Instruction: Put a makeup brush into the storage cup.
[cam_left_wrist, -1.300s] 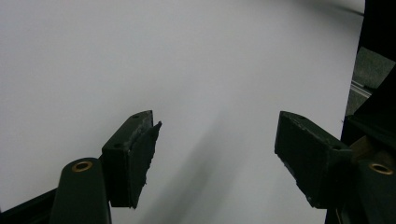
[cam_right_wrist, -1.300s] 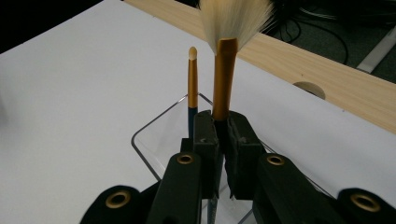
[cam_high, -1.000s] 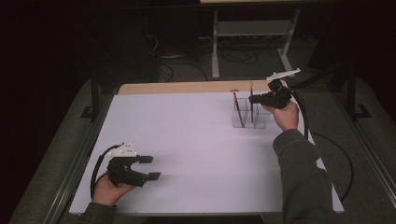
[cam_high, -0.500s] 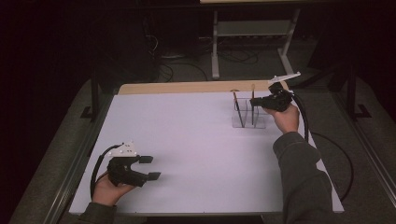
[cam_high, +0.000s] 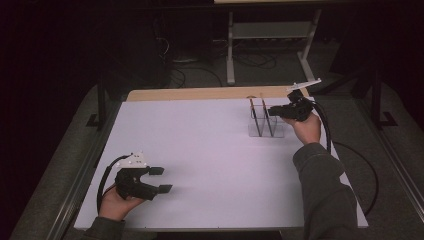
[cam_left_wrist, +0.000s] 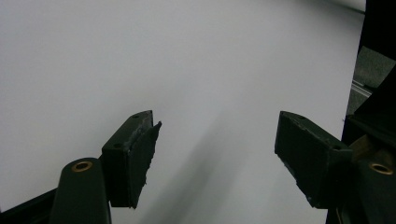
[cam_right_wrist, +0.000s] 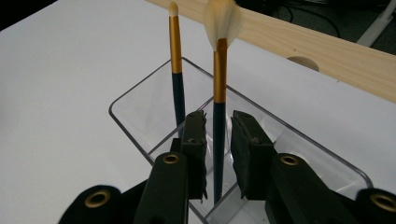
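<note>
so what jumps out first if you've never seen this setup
Two makeup brushes, a thin brush and a fluffy brush, stand in a clear holder at the white table's far right. The right gripper straddles the fluffy brush's handle, its jaws just opening off it. The left gripper rests open at the near left.

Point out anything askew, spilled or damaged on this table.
Nothing is spilled or tipped. Both makeup brushes stand bristles-up in the clear organizer. The one oddity: the left tongs' pad looks ragged and frayed along its edge.
</note>
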